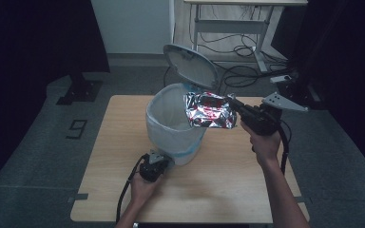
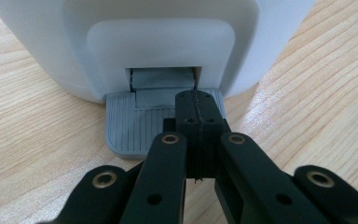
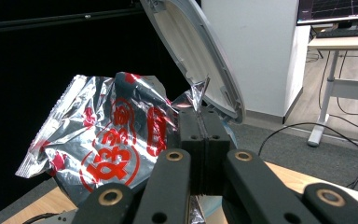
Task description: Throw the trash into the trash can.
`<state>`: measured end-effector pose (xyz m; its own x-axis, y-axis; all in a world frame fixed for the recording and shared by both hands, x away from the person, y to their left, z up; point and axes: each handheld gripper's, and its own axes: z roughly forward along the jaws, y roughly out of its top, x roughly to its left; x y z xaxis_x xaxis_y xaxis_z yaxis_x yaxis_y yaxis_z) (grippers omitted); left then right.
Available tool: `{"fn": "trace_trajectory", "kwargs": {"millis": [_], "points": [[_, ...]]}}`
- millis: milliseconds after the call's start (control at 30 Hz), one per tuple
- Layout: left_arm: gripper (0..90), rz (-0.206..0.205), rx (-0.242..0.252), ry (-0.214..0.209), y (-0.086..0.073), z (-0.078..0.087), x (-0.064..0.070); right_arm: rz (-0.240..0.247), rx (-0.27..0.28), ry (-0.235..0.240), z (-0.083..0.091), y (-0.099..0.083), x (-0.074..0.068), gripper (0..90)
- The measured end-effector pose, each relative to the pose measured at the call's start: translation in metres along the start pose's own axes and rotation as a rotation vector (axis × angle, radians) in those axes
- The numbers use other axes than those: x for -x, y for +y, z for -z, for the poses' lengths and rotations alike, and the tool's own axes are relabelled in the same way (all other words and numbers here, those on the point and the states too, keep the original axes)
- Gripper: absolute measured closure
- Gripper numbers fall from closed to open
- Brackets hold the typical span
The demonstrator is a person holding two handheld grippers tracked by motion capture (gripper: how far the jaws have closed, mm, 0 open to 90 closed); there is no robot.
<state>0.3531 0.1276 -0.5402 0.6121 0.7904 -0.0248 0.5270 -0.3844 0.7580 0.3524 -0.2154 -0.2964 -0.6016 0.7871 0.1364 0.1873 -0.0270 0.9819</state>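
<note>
Pale wooden table (image 1: 228, 190) carries a white plastic pedal bin (image 1: 173, 123); left gripper (image 1: 158, 160), jaws closed, presses its grey pedal (image 2: 135, 126), propping the lid (image 1: 190, 64), while right gripper (image 1: 234, 103) clamps a crinkled silver-and-red foil wrapper (image 1: 209, 110) over the bin's rim.

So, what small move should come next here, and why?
Probably the right gripper should carry the foil bag a little further over the bin's open mouth, then let go. The lid stands up because the shut left gripper presses the pedal, and the bag hangs over the bin's rim, not fully above the opening.
</note>
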Motion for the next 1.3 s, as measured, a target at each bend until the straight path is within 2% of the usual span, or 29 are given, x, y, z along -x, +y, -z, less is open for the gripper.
{"fn": "trace_trajectory", "kwargs": {"millis": [500,1033,1300], "points": [[90.0,-0.002,-0.001,0.0,0.0,0.0,0.0,-0.011,-0.005,-0.005,-0.013,0.001,0.0,89.6],[90.0,0.001,0.0,-0.002,0.0,0.0,0.0,0.013,-0.021,-0.002,-0.032,0.007,-0.01,89.6],[90.0,0.0,0.0,-0.002,0.0,0.0,0.0,0.007,-0.027,-0.01,-0.04,0.006,-0.01,89.6]]}}
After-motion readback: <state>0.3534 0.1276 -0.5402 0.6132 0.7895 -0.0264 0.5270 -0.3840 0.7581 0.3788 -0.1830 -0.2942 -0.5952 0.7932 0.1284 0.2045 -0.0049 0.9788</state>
